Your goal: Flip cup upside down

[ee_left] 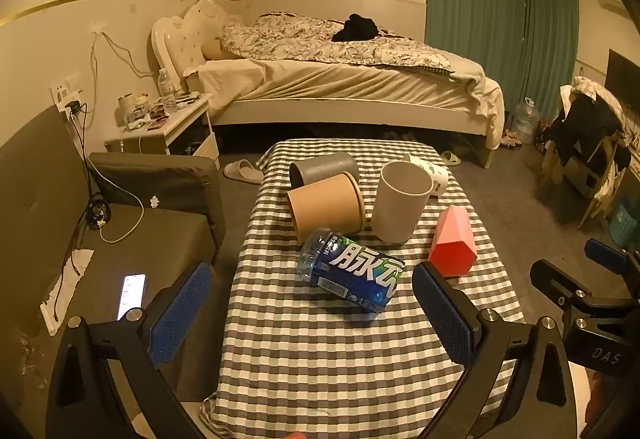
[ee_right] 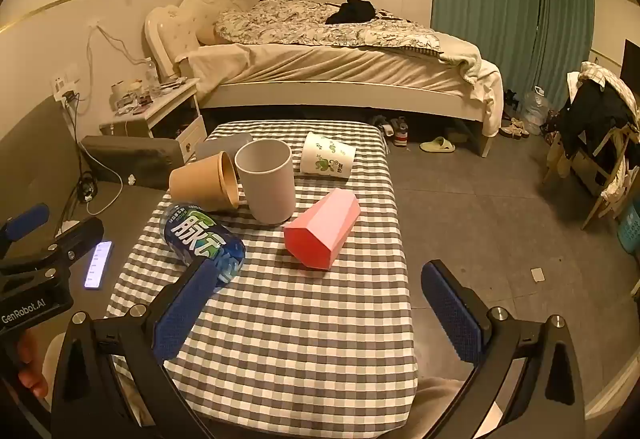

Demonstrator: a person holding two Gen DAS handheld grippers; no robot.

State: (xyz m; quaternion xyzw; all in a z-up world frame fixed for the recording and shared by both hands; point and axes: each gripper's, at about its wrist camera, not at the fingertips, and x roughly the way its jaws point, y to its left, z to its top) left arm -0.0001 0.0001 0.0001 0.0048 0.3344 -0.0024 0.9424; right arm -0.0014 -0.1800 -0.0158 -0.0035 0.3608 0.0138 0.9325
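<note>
A plain white cup (ee_left: 402,201) stands upright, mouth up, near the middle of the checkered table (ee_left: 320,351); it also shows in the right wrist view (ee_right: 266,185). My left gripper (ee_left: 312,299) is open and empty, held above the table's near end, short of the cup. My right gripper (ee_right: 316,299) is open and empty, also over the near end. The right gripper's body shows at the right edge of the left wrist view (ee_left: 592,303); the left gripper's body shows at the left edge of the right wrist view (ee_right: 40,263).
Around the cup lie a brown paper cup (ee_left: 326,205), a grey cup (ee_left: 324,169), a printed white cup (ee_right: 328,159), a pink hexagonal cup (ee_right: 322,233) and a blue bottle (ee_left: 352,273), all on their sides. A sofa with a lit phone (ee_left: 132,293) is left; a bed (ee_left: 340,79) behind.
</note>
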